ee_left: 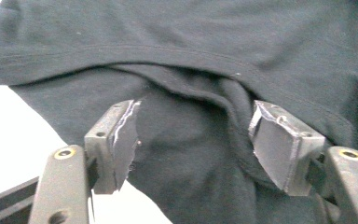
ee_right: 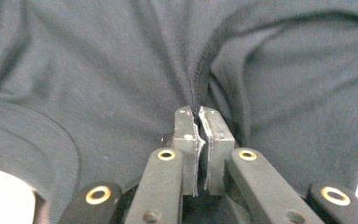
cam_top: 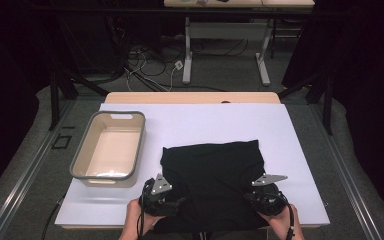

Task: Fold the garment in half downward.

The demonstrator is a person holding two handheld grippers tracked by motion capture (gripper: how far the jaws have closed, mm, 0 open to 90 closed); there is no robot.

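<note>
Black folded garment (cam_top: 212, 172), long axis toward the person, right gripper (ee_right: 199, 140) pinching its edge

Black shirt (cam_top: 215, 180) (plain), beige tub (cam_top: 111, 150).

The grey bin (cam_top: 108, 145) blocks the table's left; right of the black garment (cam_top: 212, 170) lies open white surface (cam_top: 290, 150).

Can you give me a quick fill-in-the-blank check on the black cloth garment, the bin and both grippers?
1. The right gripper is ____ on a fold of the black cloth garment.
2. The left gripper has its jaws ____, with cloth lying between them.
3. The grey-rimmed beige plastic bin holds ____.
4. In the high view the bin sits to the ____ of the garment.

Missing words: shut; open; nothing; left
</note>
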